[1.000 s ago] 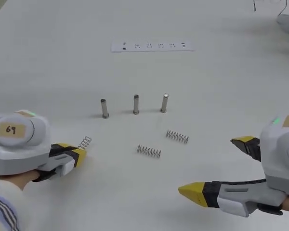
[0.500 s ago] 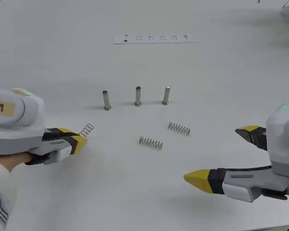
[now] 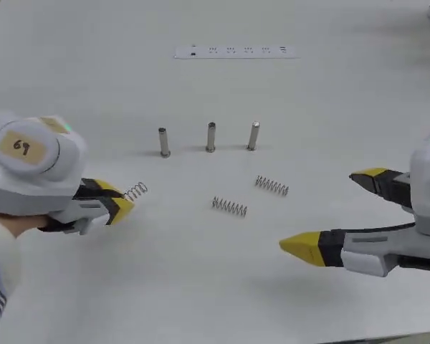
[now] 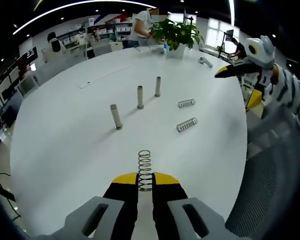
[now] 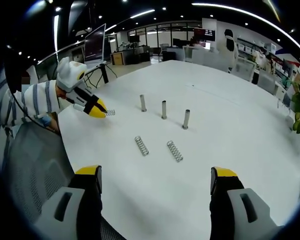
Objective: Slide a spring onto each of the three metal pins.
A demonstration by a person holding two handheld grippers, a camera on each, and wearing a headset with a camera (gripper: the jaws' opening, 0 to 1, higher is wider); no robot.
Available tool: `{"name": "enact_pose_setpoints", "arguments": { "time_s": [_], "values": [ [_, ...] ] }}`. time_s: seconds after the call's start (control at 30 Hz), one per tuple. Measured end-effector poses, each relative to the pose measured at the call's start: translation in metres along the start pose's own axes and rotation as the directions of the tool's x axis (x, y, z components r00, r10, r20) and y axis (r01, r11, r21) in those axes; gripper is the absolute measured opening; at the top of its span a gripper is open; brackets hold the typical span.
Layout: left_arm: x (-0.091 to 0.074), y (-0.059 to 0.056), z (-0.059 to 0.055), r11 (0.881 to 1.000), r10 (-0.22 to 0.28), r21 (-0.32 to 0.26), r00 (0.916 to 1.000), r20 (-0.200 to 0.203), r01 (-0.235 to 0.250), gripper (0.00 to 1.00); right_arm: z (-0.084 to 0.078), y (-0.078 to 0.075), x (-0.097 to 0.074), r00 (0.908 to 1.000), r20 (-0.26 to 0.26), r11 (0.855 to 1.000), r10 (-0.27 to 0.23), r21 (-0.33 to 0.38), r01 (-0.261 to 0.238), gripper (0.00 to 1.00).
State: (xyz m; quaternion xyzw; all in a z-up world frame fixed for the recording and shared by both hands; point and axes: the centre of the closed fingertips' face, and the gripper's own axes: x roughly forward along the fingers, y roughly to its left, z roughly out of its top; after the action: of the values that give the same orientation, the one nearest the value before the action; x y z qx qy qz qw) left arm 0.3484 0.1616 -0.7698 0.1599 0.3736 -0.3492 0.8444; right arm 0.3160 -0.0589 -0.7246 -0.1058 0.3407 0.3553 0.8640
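1. Three metal pins (image 3: 211, 137) are seen upright in a straight row on the white table (image 3: 201, 301). Each is a short grey cylinder, and all three are bare.
2. Two thin coil springs are lying flat in front of the row: the nearer spring (image 3: 229, 207) and the farther spring (image 3: 271, 185). They are apart from each other and from the pins.
3. A third spring (image 3: 136, 190) is pinched at one end by the left gripper (image 3: 122, 203), whose jaws are drawn narrow on it. Its free end is pointed towards the pins.
4. The right gripper (image 3: 319, 211) is held with its jaws spread wide, to the right of the springs.
5. In the left gripper view the pinch is shown coil by coil, and a potted plant (image 4: 177, 32) is seen at the far edge of the table. In the right gripper view a striped sleeve (image 5: 37, 105) is seen behind the left gripper.
6. "69" is handwritten on a yellowish label (image 3: 21, 147) on the left gripper. The marks on the power strip (image 3: 236, 51) beyond the pins are too small to be read.
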Motion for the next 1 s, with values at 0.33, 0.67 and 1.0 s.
{"name": "enact_pose_setpoints", "arguments": {
  "time_s": [0.33, 0.67, 1.0],
  "values": [
    [-0.005, -0.006, 0.007, 0.997, -0.060, 0.059, 0.9980, 0.023, 0.058, 0.02, 0.004, 0.006, 0.002, 0.9988, -0.001, 0.998, 0.049, -0.038, -0.049, 0.87],
    [-0.011, -0.015, 0.012, 0.985, -0.130, 0.115, 0.9912, 0.024, 0.127, 0.02, 0.011, 0.014, 0.005, 0.9930, 0.033, 0.987, 0.114, -0.119, -0.109, 0.78],
    [-0.015, -0.027, 0.021, 0.969, -0.222, 0.119, 0.9741, 0.041, 0.216, 0.02, 0.023, 0.024, 0.012, 0.9793, 0.070, 0.974, 0.190, -0.136, -0.180, 0.75]
  ]
}}
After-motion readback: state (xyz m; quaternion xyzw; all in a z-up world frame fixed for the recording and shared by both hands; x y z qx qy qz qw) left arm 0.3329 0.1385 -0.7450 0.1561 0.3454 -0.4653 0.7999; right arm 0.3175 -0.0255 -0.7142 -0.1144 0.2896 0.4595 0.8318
